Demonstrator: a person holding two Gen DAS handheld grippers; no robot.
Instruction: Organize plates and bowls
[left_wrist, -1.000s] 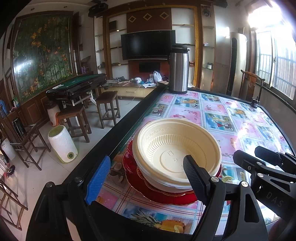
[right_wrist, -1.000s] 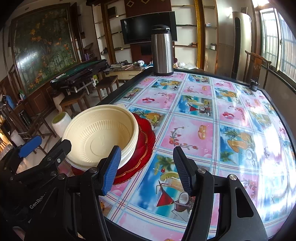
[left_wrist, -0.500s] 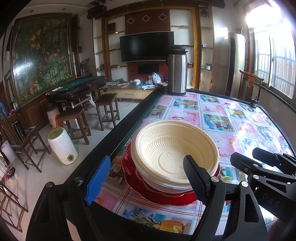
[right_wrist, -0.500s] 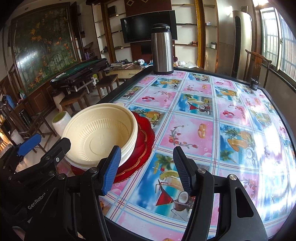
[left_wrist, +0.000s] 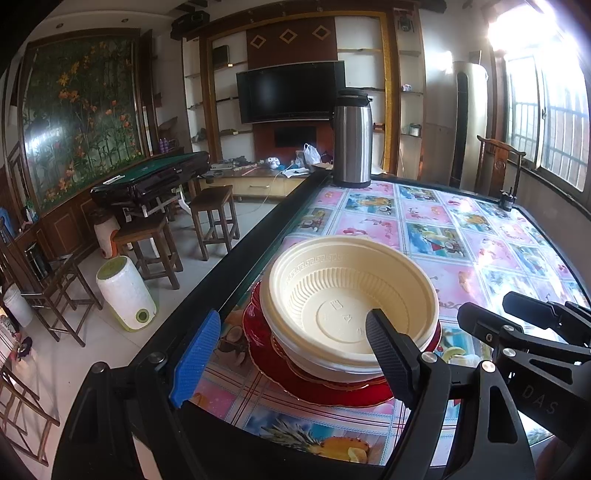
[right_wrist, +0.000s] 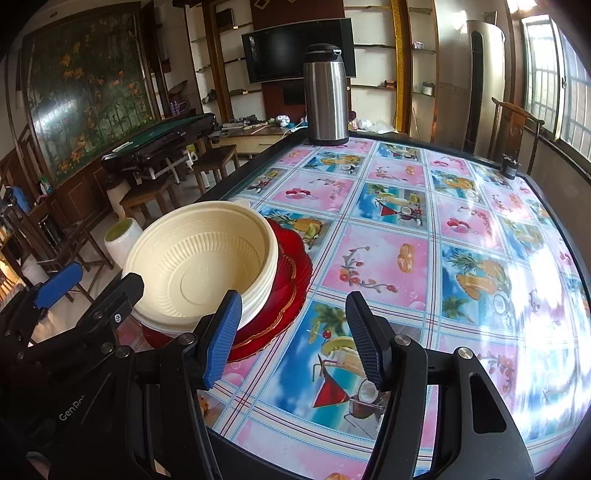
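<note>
A stack of cream plastic bowls (left_wrist: 351, 295) sits on stacked red plates (left_wrist: 266, 354) near the table's left edge; the bowls (right_wrist: 199, 266) and plates (right_wrist: 291, 280) also show in the right wrist view. My left gripper (left_wrist: 291, 354) is open and empty, close in front of the stack, its right finger overlapping the bowl rim in view. My right gripper (right_wrist: 291, 336) is open and empty, just right of the stack above the tablecloth. Each gripper appears in the other's view.
A steel thermos (left_wrist: 351, 138) stands at the table's far edge, also in the right wrist view (right_wrist: 327, 94). The table (right_wrist: 424, 206) has a colourful fruit-print cloth. A small dark object (right_wrist: 511, 166) sits at the far right corner. Stools (left_wrist: 147, 236) and a white bin (left_wrist: 123, 293) stand on the floor left.
Both grippers shifted slightly; the stack now sits a little lower and closer in the left wrist view. Both stay open and the stack has not moved.
</note>
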